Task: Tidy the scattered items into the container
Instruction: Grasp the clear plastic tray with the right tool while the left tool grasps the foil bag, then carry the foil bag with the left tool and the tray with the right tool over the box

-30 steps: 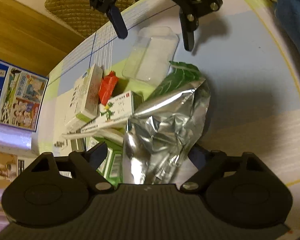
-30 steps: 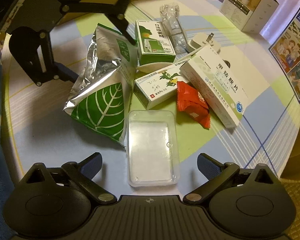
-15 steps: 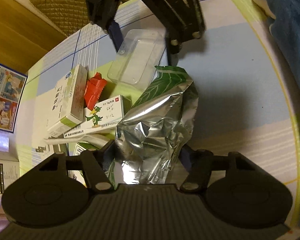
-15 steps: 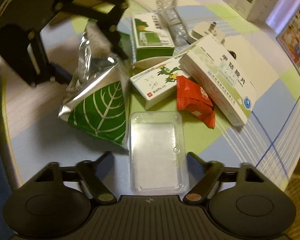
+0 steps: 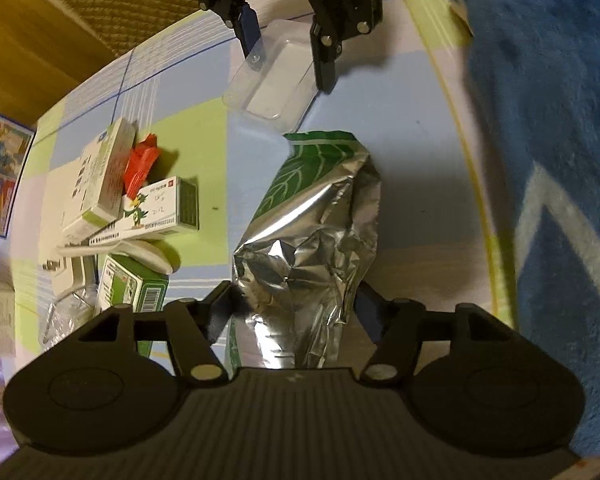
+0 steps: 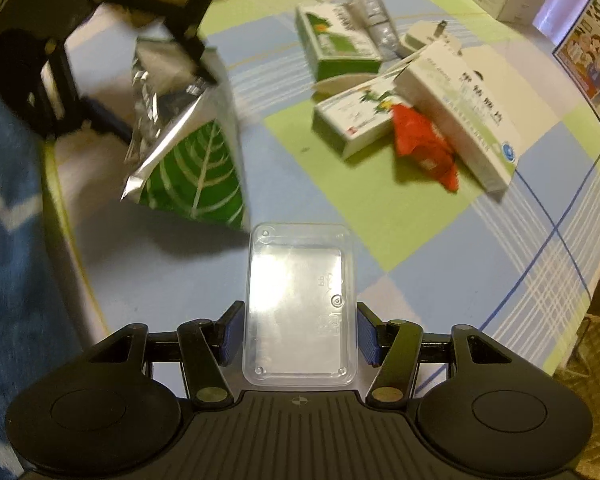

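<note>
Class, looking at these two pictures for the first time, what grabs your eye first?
The crinkled silver pouch with a green leaf print stands between the left gripper fingers. The clear plastic tray sits between the right gripper pads. A red packet lies among medicine boxes.

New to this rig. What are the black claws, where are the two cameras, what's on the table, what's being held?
No robot arm: a person holds a two-finger gripper in each hand, with a fisheye camera on each looking along its fingers. In the left view, the left gripper has the crumpled silver-and-green foil bag between its jaws, which are opening. In the right view, the right gripper is closing around the clear plastic rectangular container. Beside them on the checked tablecloth lie medicine boxes and a red sachet.
</note>
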`<state>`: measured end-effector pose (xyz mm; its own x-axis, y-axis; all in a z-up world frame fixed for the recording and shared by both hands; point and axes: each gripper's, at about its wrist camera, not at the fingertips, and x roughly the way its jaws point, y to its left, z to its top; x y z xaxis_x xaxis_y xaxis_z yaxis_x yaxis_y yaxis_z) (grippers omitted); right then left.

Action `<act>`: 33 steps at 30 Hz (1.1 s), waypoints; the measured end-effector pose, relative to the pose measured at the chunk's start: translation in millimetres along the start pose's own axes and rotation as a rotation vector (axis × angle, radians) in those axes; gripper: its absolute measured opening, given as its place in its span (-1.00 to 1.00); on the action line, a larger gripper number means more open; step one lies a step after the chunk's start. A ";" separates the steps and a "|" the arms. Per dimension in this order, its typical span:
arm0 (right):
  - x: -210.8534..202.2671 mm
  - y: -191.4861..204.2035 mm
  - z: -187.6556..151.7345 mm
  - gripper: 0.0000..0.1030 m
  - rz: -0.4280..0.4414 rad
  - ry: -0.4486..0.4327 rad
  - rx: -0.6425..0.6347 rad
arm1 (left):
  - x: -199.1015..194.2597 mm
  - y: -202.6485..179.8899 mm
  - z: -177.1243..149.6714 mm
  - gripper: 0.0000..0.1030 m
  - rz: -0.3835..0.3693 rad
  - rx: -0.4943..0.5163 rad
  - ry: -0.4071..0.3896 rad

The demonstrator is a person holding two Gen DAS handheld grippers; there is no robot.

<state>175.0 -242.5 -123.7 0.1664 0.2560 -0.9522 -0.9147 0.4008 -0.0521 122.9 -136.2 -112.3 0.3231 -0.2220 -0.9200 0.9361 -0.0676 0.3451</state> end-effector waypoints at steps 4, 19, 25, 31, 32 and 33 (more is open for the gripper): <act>0.7 6.6 -2.4 0.10 -0.020 -0.011 -0.004 | 3.1 5.8 5.2 0.38 -0.010 0.024 0.000; 4.4 -1.1 -1.1 0.37 0.006 -0.026 0.034 | 20.9 22.5 15.5 0.15 -0.156 -0.037 0.021; 5.1 -3.2 0.2 0.36 0.032 -0.034 0.082 | 12.7 16.2 12.7 -0.08 -0.111 -0.106 0.013; 1.8 -3.0 2.6 0.04 0.018 -0.026 0.135 | 11.2 20.5 8.9 -0.11 -0.110 -0.192 0.045; 1.2 -0.9 2.4 0.04 0.013 -0.020 0.130 | 10.5 19.9 8.0 -0.11 -0.105 -0.200 0.050; 0.1 0.9 1.9 0.04 0.009 -0.019 0.129 | 10.6 19.7 7.1 -0.11 -0.096 -0.205 0.052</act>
<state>175.0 -240.5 -123.3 0.1664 0.2759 -0.9467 -0.8614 0.5080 -0.0034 143.8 -146.7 -114.0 0.2332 -0.1737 -0.9568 0.9697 0.1147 0.2156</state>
